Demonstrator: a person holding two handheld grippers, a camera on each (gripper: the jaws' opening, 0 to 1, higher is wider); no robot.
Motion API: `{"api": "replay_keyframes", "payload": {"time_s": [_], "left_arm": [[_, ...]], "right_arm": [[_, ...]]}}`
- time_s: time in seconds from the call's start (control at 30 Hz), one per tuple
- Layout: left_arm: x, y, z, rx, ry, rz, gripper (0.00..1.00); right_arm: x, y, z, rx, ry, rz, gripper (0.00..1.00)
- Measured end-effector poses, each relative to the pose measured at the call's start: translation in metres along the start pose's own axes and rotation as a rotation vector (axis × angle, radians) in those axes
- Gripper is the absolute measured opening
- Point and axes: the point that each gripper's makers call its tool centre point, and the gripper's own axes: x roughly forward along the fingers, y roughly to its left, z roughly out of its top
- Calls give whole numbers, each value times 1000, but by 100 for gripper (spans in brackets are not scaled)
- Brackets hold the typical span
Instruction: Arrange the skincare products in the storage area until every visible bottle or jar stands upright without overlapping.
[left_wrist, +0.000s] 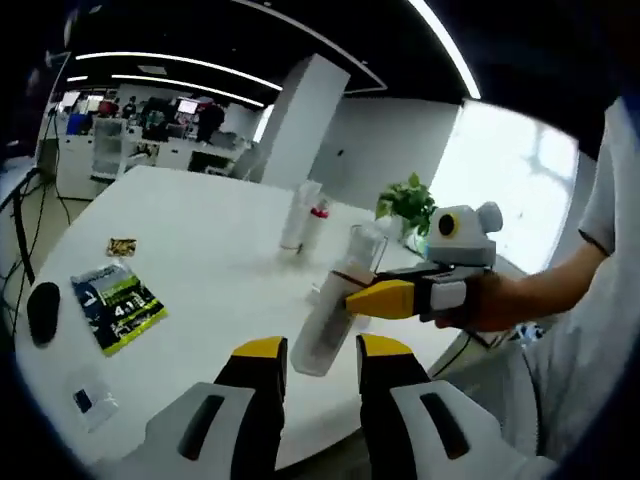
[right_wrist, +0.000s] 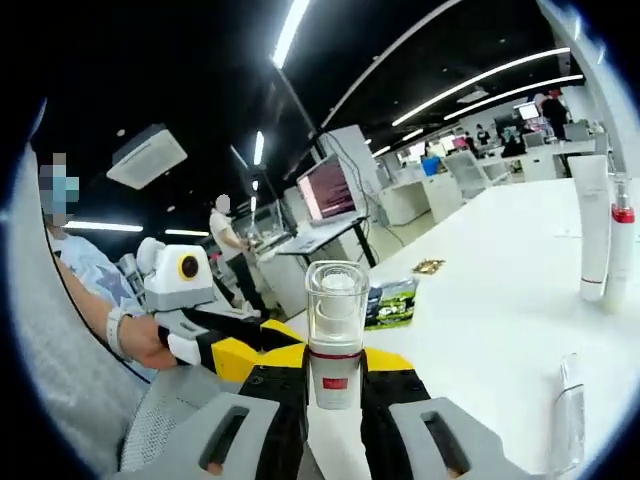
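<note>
Open office: white table (left_wrist: 200, 250), strip ceiling lights (right_wrist: 290, 35), bright window (left_wrist: 510, 180).

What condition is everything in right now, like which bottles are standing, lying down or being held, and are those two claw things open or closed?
Clear-capped bottle: held off the table, tilted in the left gripper view.
Right gripper: shut on the clear-capped bottle.
Left gripper: open, its jaws either side of the bottle's base.
White tube: standing upright on the table.
Red-capped bottle: upright beside the tube.
Green packet: lying flat.
Small gold packet: lying flat.
</note>
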Motion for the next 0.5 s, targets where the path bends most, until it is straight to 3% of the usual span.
{"api": "replay_keyframes", "payload": {"time_s": [0.17,0.3,0.37,0.5], "left_arm": [[0,5,-4,152,29,71,31],[-2,7,-4,175,31,90,26],[-2,3,-8,165,53,60,18],[-2,1,-12,222,76,67,17]], "right_arm": [[10,19,-2,21,13,34,11],[16,30,-6,42,26,53,11],[17,30,-7,65,26,48,11],[19,26,-13,113,40,39,11]]}}
